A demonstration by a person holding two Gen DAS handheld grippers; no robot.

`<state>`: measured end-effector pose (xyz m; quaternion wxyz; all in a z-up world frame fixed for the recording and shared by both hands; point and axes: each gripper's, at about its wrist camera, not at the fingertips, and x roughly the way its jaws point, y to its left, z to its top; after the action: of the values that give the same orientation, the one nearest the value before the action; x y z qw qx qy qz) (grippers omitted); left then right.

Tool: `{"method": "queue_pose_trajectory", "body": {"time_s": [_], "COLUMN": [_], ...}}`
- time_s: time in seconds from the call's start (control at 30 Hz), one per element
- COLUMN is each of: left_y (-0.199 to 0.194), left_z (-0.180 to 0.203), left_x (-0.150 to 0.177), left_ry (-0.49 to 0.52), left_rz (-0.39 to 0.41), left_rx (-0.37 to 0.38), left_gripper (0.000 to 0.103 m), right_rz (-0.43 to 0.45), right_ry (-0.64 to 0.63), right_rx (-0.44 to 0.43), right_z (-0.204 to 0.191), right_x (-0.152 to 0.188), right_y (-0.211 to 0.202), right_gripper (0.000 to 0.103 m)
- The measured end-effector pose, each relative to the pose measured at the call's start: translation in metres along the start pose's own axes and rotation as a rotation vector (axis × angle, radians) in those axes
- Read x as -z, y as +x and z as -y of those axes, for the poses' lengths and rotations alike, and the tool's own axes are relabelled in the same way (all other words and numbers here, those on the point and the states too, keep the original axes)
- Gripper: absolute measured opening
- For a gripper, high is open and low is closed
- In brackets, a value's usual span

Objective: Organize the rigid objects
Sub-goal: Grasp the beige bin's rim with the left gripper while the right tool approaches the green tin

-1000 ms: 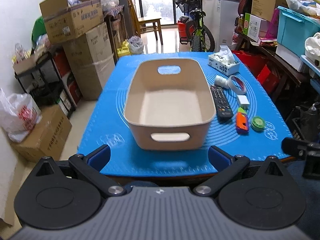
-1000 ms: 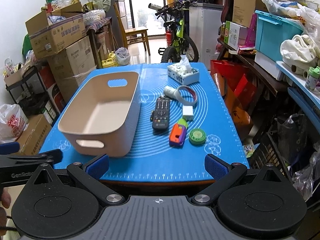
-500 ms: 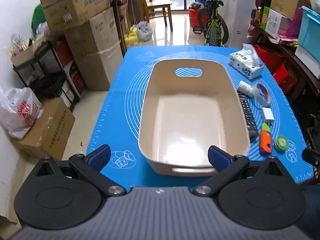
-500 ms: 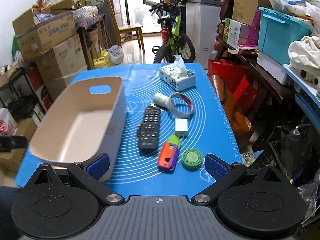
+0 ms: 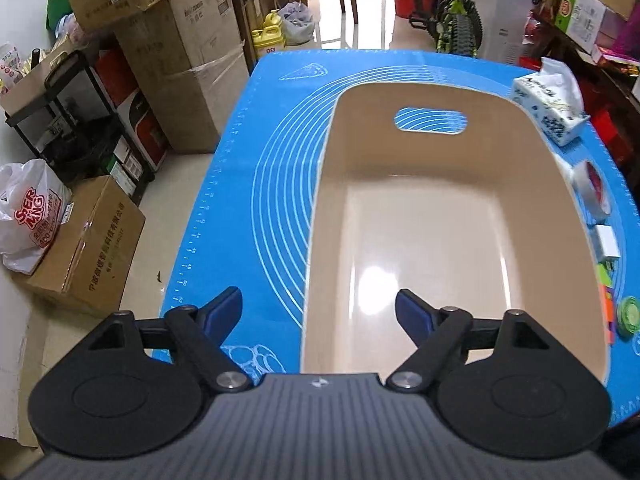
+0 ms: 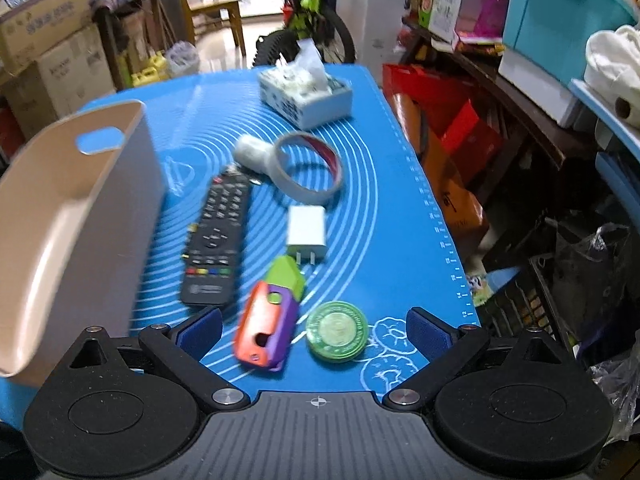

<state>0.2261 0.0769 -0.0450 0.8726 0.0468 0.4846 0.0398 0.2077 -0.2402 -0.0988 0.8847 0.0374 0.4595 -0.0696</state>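
Observation:
An empty beige bin sits on the blue mat; it also shows in the right wrist view. My left gripper is open over the bin's near left rim. My right gripper is open, just above the orange-purple-green toy and a green round tin. Beyond lie a black remote, a white charger, a tape ring and a white tube.
A tissue box stands at the mat's far end. Cardboard boxes and a rack stand left of the table. Shelves with a teal crate and red bags are on the right. A bicycle is behind.
Both grippers have moved forward and lower over the table. The left now hangs over the bin's near left rim; the right has closed in on the toy and tin.

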Motion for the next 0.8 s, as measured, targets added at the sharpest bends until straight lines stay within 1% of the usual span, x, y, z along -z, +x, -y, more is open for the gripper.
{"method": "queue_pose_trajectory", "body": {"time_s": [0.03, 0.1, 0.23, 0.27, 0.3, 0.4, 0.47, 0.5, 0.53, 0.6, 0.7, 0.73, 0.77, 0.8], "left_y": [0.003, 0.012, 0.021, 0.023, 0.024, 0.027, 0.029, 0.030, 0.031, 0.034, 0.038, 0.039, 0.040, 0.040], "left_z": [-0.002, -0.006, -0.013, -0.013, -0.014, -0.016, -0.015, -0.014, -0.013, -0.013, -0.014, -0.015, -0.017, -0.018], "left_x": [0.000, -0.001, -0.001, -0.002, -0.002, -0.005, -0.005, -0.005, -0.004, -0.004, -0.004, -0.004, -0.004, -0.005], "left_ry": [-0.004, -0.017, -0.037, -0.041, -0.045, -0.053, -0.053, -0.051, -0.049, -0.049, -0.054, -0.059, -0.068, -0.081], "left_rz": [-0.006, -0.023, -0.048, -0.051, -0.055, -0.059, -0.067, -0.075, -0.082, -0.093, -0.110, -0.112, -0.116, -0.116], "left_rx": [0.005, 0.023, 0.041, 0.045, 0.049, 0.055, 0.055, 0.059, 0.068, 0.076, 0.068, 0.067, 0.083, 0.091], "left_gripper": [0.074, 0.071, 0.057, 0.055, 0.050, 0.043, 0.034, 0.027, 0.024, 0.023, 0.019, 0.009, 0.006, 0.006], "right_rz": [-0.009, -0.031, -0.078, -0.092, -0.104, -0.118, -0.128, -0.133, -0.138, -0.146, -0.173, -0.161, -0.156, -0.153], "right_ry": [-0.001, -0.011, -0.041, -0.044, -0.043, -0.035, -0.044, -0.050, -0.054, -0.057, -0.049, -0.045, -0.049, -0.055], "right_rx": [0.004, 0.011, 0.038, 0.042, 0.045, 0.049, 0.068, 0.072, 0.069, 0.068, 0.057, 0.055, 0.049, 0.051], "right_z": [0.002, 0.006, 0.009, 0.010, 0.012, 0.017, 0.018, 0.019, 0.020, 0.023, 0.025, 0.025, 0.024, 0.023], "right_x": [0.000, 0.002, 0.004, 0.006, 0.007, 0.007, 0.007, 0.008, 0.009, 0.012, 0.014, 0.014, 0.013, 0.012], "right_y": [0.006, 0.018, 0.039, 0.044, 0.048, 0.052, 0.056, 0.058, 0.060, 0.066, 0.077, 0.077, 0.077, 0.079], "right_gripper": [0.098, 0.098, 0.097, 0.097, 0.096, 0.095, 0.095, 0.094, 0.094, 0.093, 0.091, 0.090, 0.090, 0.090]}}
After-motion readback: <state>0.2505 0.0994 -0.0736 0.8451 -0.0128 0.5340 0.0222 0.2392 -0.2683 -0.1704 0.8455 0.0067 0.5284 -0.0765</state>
